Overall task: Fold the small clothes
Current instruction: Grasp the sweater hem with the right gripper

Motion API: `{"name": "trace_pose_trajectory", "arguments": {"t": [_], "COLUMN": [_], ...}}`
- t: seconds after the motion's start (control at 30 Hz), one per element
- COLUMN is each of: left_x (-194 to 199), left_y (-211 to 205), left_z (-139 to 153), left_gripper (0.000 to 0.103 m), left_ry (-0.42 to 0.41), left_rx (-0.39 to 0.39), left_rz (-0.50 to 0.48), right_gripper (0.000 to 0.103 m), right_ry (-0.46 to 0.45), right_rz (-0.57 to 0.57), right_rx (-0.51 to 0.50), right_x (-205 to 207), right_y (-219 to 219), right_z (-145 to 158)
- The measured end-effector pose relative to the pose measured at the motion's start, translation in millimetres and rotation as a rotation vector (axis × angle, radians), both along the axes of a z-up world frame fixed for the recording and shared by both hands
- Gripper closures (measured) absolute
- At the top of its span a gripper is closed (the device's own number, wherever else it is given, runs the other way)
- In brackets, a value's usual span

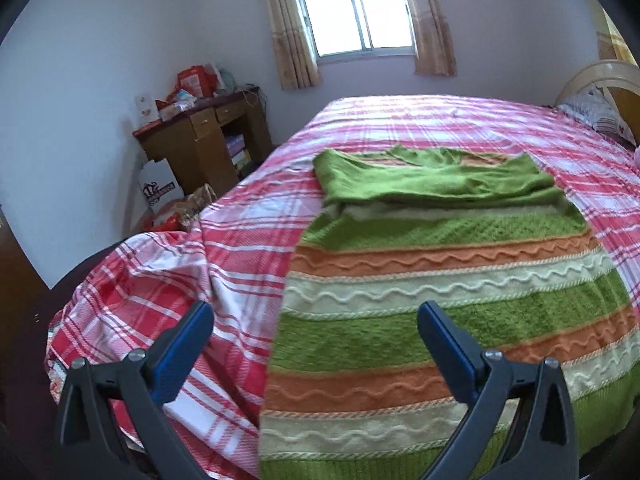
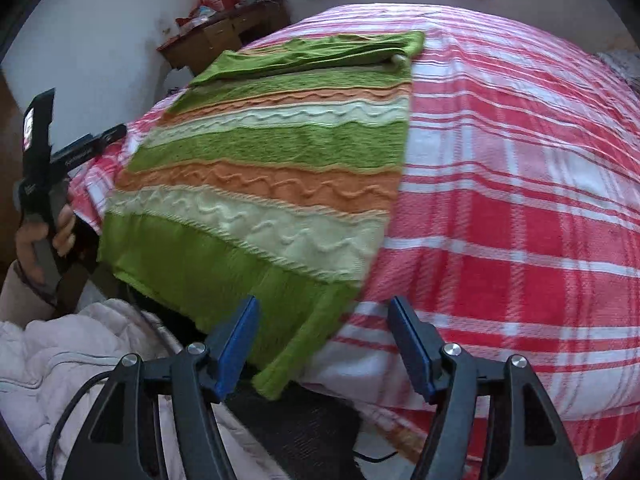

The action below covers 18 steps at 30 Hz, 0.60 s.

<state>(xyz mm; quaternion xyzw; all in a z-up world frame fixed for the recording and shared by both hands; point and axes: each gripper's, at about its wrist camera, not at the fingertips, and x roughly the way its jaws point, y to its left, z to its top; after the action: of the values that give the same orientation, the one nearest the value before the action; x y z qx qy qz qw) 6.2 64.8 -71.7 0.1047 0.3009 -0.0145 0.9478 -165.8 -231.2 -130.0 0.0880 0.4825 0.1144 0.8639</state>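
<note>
The striped knit sweater (image 2: 264, 168) fills the middle of my right view, flat on the plaid bed (image 2: 520, 200). It looks thick, soft and floppy, so I'd pinch the hem corner at bottom center. Right gripper (image 2: 324, 344) and left gripper (image 1: 316, 344) are both spread, holding nothing.

Legible text: none.
- White cardboard box with dark crown-like print (image 1: 160, 189), floor beside the brown wooden desk, left of frame, left wrist view: lettering too blurred to read.
- Black handheld gripper body (image 2: 78, 154), left edge of frame, right wrist view: pale script along its arm, unreadable.
</note>
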Motion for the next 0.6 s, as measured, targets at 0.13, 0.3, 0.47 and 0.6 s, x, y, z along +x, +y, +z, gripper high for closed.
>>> {"name": "trace_pose_trajectory", "arguments": {"t": [0.13, 0.3, 0.47, 0.6], "left_x": [0, 2, 4, 5], "left_y": [8, 16, 19, 20], "left_z": [2, 1, -1, -1], "left_gripper": [0.0, 0.0, 0.0, 0.0], "left_ry": [-0.009, -0.005, -0.002, -0.001], "left_rx": [-0.017, -0.031, -0.044, -0.044], "left_rz": [0.011, 0.028, 0.03, 0.029], "right_gripper": [0.036, 0.043, 0.055, 0.061], "right_ry": [0.038, 0.06, 0.119, 0.163], "right_rz": [0.013, -0.001, 0.024, 0.019], "right_rx": [-0.05, 0.0, 0.031, 0.058], "right_x": [-2, 2, 6, 7], "right_y": [13, 8, 11, 14], "right_z": [-6, -7, -16, -29]}}
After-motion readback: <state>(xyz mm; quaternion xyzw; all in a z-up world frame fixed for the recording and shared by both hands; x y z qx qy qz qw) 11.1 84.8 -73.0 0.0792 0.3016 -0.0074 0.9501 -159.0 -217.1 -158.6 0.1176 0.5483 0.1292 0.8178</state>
